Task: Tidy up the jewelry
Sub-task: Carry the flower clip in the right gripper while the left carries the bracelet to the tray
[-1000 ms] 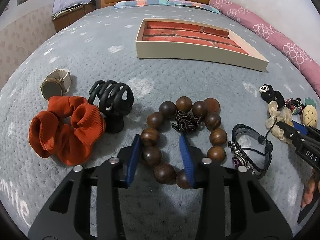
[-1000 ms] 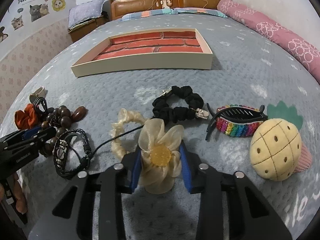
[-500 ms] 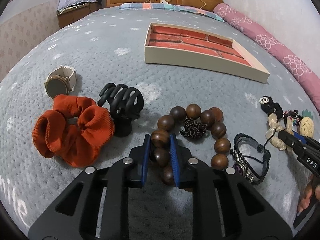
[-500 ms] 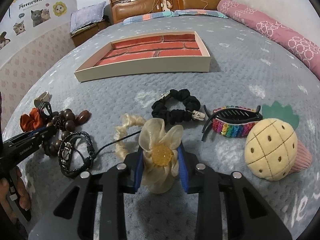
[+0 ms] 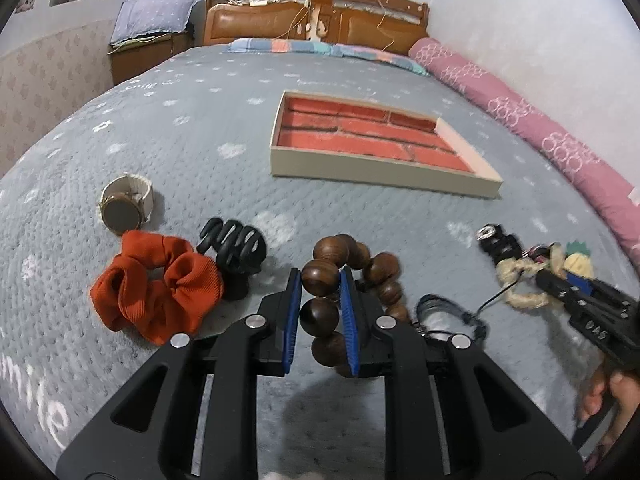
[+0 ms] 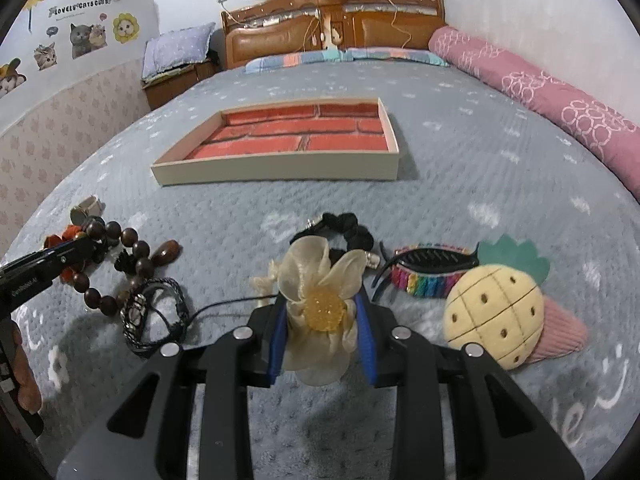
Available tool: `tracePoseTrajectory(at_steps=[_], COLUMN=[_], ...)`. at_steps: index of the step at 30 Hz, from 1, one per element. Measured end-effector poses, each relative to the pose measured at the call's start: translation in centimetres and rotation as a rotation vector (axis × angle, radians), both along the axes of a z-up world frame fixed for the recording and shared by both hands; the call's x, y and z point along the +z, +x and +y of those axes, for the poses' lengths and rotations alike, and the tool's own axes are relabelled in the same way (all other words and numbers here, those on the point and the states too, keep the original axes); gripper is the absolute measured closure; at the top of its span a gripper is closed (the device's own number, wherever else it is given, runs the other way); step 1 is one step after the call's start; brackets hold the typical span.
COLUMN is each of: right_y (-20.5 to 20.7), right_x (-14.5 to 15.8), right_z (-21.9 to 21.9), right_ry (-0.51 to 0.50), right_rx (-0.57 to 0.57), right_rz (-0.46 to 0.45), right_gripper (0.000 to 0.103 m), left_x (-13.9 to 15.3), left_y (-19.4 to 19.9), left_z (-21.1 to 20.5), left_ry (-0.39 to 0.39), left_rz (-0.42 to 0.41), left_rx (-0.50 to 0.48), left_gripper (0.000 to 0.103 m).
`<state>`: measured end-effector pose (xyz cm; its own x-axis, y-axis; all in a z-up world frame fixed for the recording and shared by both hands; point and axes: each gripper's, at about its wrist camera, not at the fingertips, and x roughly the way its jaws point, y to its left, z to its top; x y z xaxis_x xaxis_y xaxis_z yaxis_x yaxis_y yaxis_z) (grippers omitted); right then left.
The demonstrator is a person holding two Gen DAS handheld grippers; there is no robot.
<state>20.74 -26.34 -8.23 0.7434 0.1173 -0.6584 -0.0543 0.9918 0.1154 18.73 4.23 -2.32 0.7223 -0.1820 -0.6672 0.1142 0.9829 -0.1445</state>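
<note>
My left tool [image 5: 320,292] is clenched on the wooden bead bracelet [image 5: 352,276], its blue pads pressing a bead on either side, with the far beads raised off the grey bedspread [image 5: 200,140]. To its left lie an orange scrunchie [image 5: 154,284], a black claw clip [image 5: 236,250] touching it, and a wristwatch [image 5: 124,208] further back. My right tool [image 6: 322,320] grips the cream organza flower hair tie [image 6: 320,292], its petals bunched between the pads. Beyond it sits a black scrunchie [image 6: 352,228]; to the right, a rainbow-beaded claw clip [image 6: 428,272] rests against a plush pineapple [image 6: 492,320]. A braided black bracelet [image 6: 154,312] lies to the left. The brick-patterned tray [image 6: 280,168] stands well apart, further up the bed.
</note>
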Motion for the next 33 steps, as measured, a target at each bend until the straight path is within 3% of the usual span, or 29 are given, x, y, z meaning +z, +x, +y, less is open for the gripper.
tracePoseTrajectory(at_steps=[5, 19, 26, 33], right_y=[0.0, 2.1, 6.1, 12.8], right_x=[0.7, 5.0, 6.2, 6.7], right_z=[0.1, -0.6, -0.6, 0.0], right_ry=[-0.02, -0.097, -0.084, -0.085], right_rx=[0.008, 0.0, -0.002, -0.007], right_rz=[-0.016, -0.08, -0.085, -0.078], right_gripper=[0.073, 0.073, 0.073, 0.073], left_x=[2.5, 7.5, 9.8, 9.8], left_y=[-0.9, 1.3, 6.4, 13.6], left_z=[-1.3, -2.4, -3.2, -4.2], left_ry=[0.007, -0.009, 0.012, 0.043], left_rz=[-0.058, -0.095, -0.097, -0.08], left_rx=[-0.055, -0.102, -0.098, -0.079], left_gripper=[0.085, 0.085, 0.085, 0.085])
